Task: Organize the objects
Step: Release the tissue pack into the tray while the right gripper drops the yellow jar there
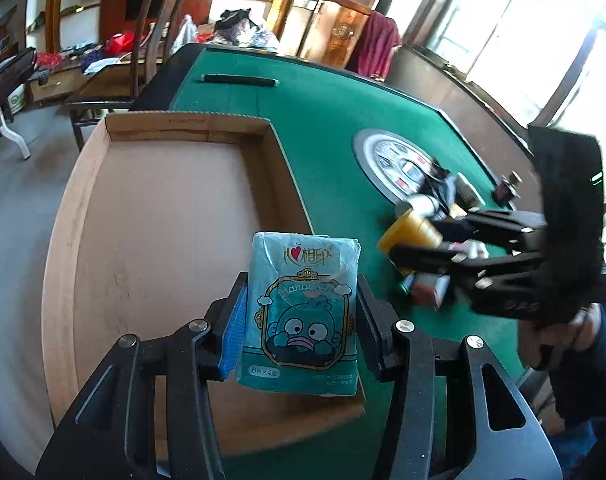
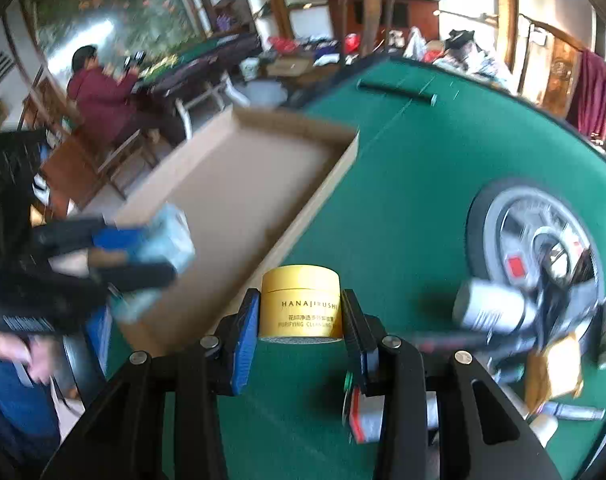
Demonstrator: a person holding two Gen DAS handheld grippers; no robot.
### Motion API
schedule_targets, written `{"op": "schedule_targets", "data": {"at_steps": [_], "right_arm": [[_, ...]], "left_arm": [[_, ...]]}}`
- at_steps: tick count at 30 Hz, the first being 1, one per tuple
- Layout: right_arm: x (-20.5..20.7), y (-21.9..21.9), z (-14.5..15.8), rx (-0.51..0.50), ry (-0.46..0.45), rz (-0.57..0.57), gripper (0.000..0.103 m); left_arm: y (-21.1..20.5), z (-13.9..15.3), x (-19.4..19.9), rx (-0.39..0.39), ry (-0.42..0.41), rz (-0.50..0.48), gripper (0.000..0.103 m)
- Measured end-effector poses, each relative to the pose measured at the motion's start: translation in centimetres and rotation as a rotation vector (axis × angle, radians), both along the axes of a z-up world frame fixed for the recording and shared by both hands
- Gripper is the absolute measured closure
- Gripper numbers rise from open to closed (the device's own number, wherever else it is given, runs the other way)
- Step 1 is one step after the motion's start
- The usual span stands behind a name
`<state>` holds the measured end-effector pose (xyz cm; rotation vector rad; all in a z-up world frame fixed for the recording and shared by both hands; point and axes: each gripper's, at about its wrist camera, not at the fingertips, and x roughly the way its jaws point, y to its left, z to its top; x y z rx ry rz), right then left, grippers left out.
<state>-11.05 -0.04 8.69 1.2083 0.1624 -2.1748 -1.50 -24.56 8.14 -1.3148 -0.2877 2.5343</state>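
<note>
Both grippers carry something toward the cardboard tray point(image 1: 175, 216), which lies along one edge of the green table point(image 1: 323, 120) and seems meant to collect the loose things, so each item is held clear of the felt for a drop over the tray's wall. The left gripper point(image 1: 299, 320) is clenched on a teal tissue pack point(image 1: 303, 312), its two pads pressed flat against the pack's long sides with the printed face up; the jaws stand only as wide as the pack, which hangs over the tray's near corner, at the wall that borders the felt. The right gripper point(image 2: 299, 316) grasps a yellow jar point(image 2: 301, 300) by its round side, label facing the camera, the jaws spread about the jar's width and touching it on both flanks. The jar sits above the felt just beside the tray's long wall, not yet over it. A heap of other small items point(image 2: 523, 328) remains near the table's round centre plate point(image 2: 543, 248), well apart from the tray, so by my judgement the sorting is at an early stage; the tray floor looks bare wherever it shows.
</note>
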Motion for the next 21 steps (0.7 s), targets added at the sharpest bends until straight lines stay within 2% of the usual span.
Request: {"op": "schedule_targets", "data": {"at_steps": [3,5,10,15,18,21], "right_arm": [[-2.6,-1.3,1.7,-0.046,0.010,-0.041,0.064],[-4.8,-2.3,2.2,-0.076,-0.004,-0.065,0.064],[-10.7,-5.4,0.9,-0.118,-0.079,-0.105,0.063],[-13.5,-7.5,-1.0,-0.105,-0.131,-0.129,0.063],[-14.2,-8.2,-2.1,-0.096,-0.151,-0.126,0.063],[-14.4,-9.1,-2.6,-0.060,-0.133,-0.115,0.063]], "left_arm": [[-0.5,-0.5,-2.5,0.015,-0.033,0.033,0.055],[-1.0,-1.5,-5.0,0.061,-0.083,0.068,0.055],[-1.8,-3.5,-8.0,0.147,-0.142,0.140,0.055],[-2.5,-4.4,-8.9,0.165,-0.154,0.189,0.055],[-2.3,-4.7,-9.0,0.124,-0.142,0.205,0.055],[-1.9,-5.2,-9.3,0.106,-0.142,0.203,0.055]]}}
